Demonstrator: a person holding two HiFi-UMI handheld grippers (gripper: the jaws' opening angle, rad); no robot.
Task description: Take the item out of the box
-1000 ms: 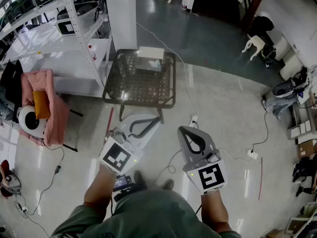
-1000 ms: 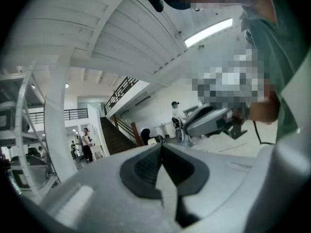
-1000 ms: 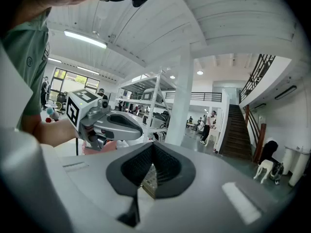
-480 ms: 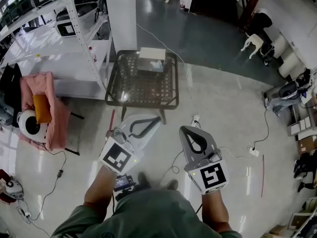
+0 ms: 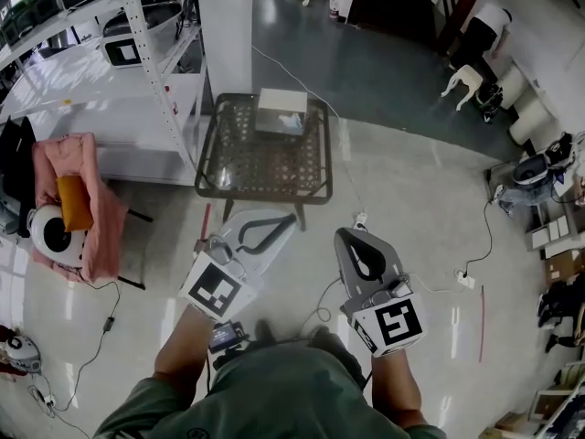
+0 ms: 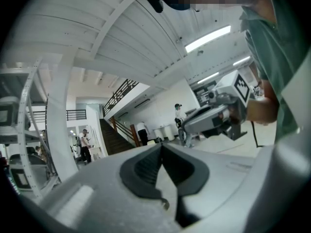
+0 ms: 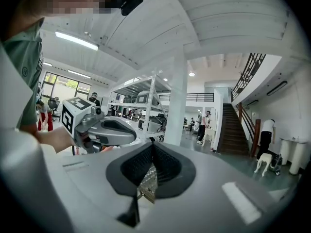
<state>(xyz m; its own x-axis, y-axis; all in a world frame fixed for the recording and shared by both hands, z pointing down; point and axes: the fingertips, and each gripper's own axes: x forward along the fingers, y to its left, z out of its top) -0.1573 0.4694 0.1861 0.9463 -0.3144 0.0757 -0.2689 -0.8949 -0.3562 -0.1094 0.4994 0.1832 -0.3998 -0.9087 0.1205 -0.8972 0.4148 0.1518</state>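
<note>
A pale cardboard box (image 5: pixel 281 111) stands at the far edge of a low dark mesh-topped table (image 5: pixel 260 158) on the floor ahead of me. What it holds cannot be seen. Both grippers hang well short of the table, above the floor. My left gripper (image 5: pixel 291 219) points toward the table, jaws shut and empty; in its own view (image 6: pixel 161 145) the pads meet. My right gripper (image 5: pixel 351 234) is also shut with nothing held, pads together (image 7: pixel 152 145), and a strip of the table's mesh (image 7: pixel 147 179) shows below them. Each gripper view shows the other gripper beside it.
A white pillar (image 5: pixel 225 26) and metal shelving (image 5: pixel 137 53) stand left of the table. A pink chair with an orange cushion (image 5: pixel 78 199) is at the left. Cables and a power strip (image 5: pixel 466 283) lie on the glossy floor. People stand far off near a staircase (image 7: pixel 235 130).
The head view has shifted slightly, and the table and box sit a little differently in it. Both grippers stay shut in nearly the same place.
</note>
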